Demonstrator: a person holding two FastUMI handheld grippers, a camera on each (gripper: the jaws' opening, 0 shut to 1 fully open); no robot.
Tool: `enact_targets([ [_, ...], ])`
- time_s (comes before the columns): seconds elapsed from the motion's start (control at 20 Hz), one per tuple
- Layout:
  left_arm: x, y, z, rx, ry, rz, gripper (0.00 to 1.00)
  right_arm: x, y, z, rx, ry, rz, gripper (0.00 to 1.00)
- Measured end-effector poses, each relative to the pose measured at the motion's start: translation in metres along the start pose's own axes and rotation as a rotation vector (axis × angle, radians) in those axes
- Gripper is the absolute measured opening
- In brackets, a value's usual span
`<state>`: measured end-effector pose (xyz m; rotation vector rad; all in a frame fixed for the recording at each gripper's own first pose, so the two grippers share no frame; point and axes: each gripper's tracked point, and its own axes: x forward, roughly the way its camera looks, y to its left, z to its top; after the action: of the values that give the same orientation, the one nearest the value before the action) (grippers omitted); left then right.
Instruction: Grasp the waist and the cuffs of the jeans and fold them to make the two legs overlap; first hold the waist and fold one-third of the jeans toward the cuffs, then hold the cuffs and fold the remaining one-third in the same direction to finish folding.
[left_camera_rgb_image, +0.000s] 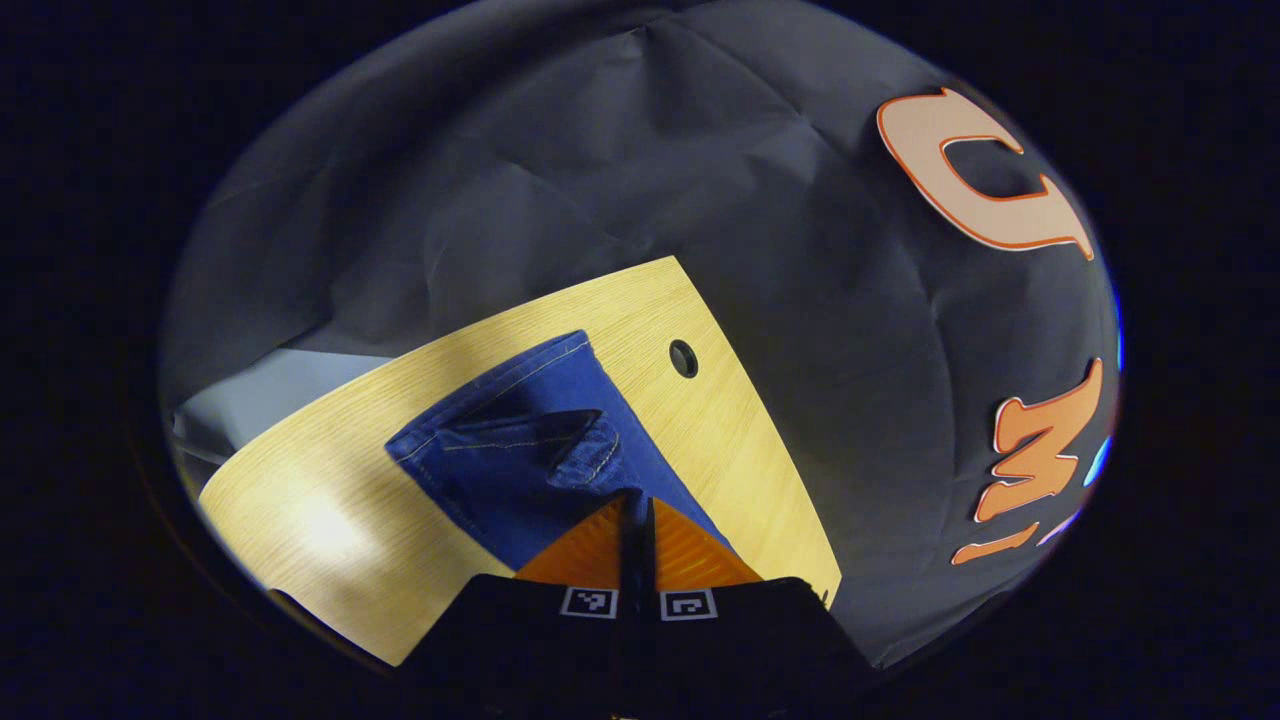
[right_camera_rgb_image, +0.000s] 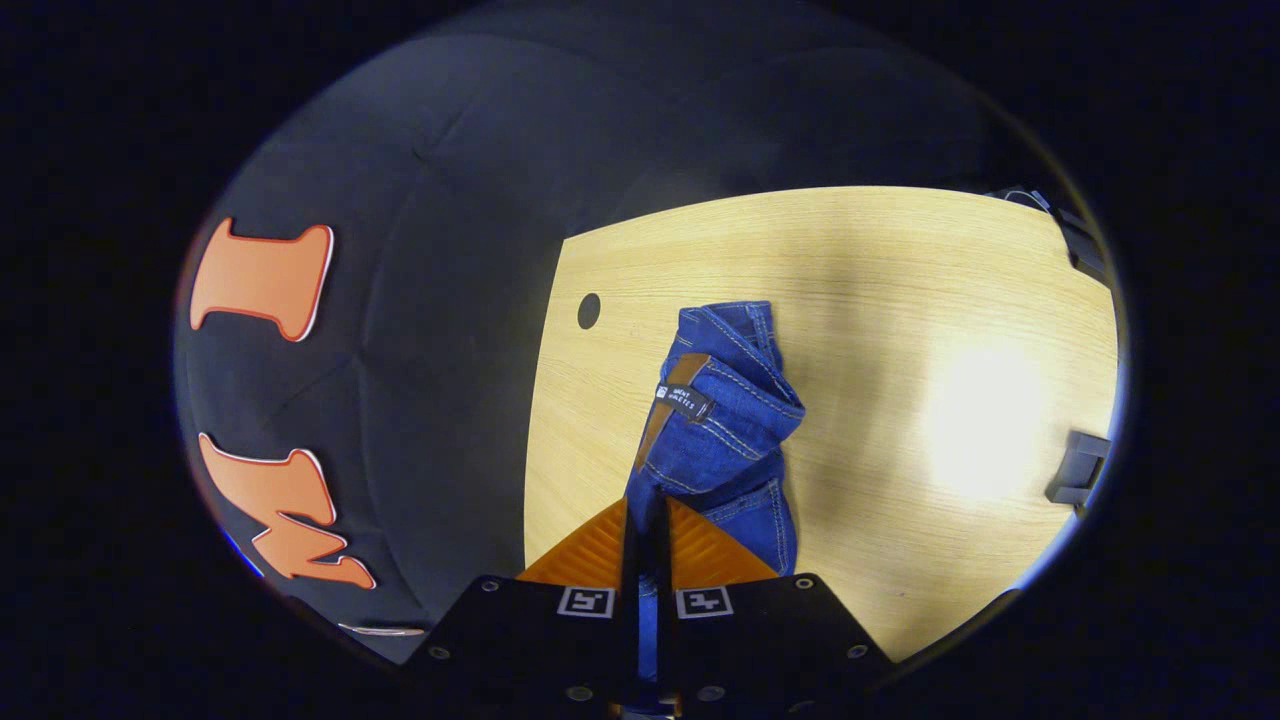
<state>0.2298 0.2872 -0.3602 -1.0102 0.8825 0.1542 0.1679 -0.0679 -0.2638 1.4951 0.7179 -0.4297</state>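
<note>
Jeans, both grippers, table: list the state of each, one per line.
jeans: bunched and partly folded, lying on the table, waist end with its label lifted toward the right gripper.
left gripper: fingers closed together, with denim right at the tips; whether they pinch it cannot be told.
right gripper: shut on the jeans, denim showing between the fingers.
table: jeans resting on it, round hole near its edge.

The jeans (right_camera_rgb_image: 725, 440) are blue denim cloth with pale stitching. The counter (right_camera_rgb_image: 900, 300) is light wood-grain, smooth with a faint sheen. The wall (left_camera_rgb_image: 560, 170) is creased matt cloth.
</note>
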Motion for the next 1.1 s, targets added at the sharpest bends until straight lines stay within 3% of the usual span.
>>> enact_targets([
  [0.45, 0.059, -0.014, 0.038, 0.111, -0.052, 0.121, 0.01, 0.090, 0.028, 0.021, -0.030, 0.079, -0.092, 0.08],
  [0.7, 0.066, -0.010, 0.042, 0.142, -0.028, 0.201, 0.04, 0.100, 0.037, 0.027, 0.001, 0.127, -0.116, 0.08],
  [0.75, 0.063, -0.012, 0.042, 0.143, -0.017, 0.203, 0.09, 0.104, 0.041, 0.026, 0.005, 0.128, -0.098, 0.05],
  [0.8, 0.065, -0.017, 0.042, 0.143, -0.022, 0.192, 0.26, 0.106, 0.048, 0.029, 0.000, 0.126, -0.071, 0.19],
  [0.85, 0.064, -0.025, 0.042, 0.147, -0.020, 0.176, 0.43, 0.101, 0.052, 0.033, -0.009, 0.118, -0.053, 0.26],
  [0.9, 0.062, -0.026, 0.039, 0.158, -0.031, 0.165, 0.58, 0.097, 0.051, 0.037, -0.025, 0.113, -0.049, 0.33],
  [0.95, 0.058, -0.028, 0.039, 0.177, -0.031, 0.161, 0.73, 0.092, 0.047, 0.040, -0.049, 0.104, -0.055, 0.52],
  [1.0, 0.053, -0.031, 0.036, 0.200, -0.033, 0.158, 0.88, 0.083, 0.038, 0.042, -0.079, 0.094, -0.077, 0.59],
  [1.05, 0.050, -0.033, 0.032, 0.224, -0.034, 0.160, 0.89, 0.078, 0.029, 0.047, -0.106, 0.081, -0.105, 0.76],
  [1.1, 0.049, -0.036, 0.026, 0.248, -0.029, 0.156, 0.96, 0.074, 0.015, 0.050, -0.139, 0.073, -0.141, 0.86],
])
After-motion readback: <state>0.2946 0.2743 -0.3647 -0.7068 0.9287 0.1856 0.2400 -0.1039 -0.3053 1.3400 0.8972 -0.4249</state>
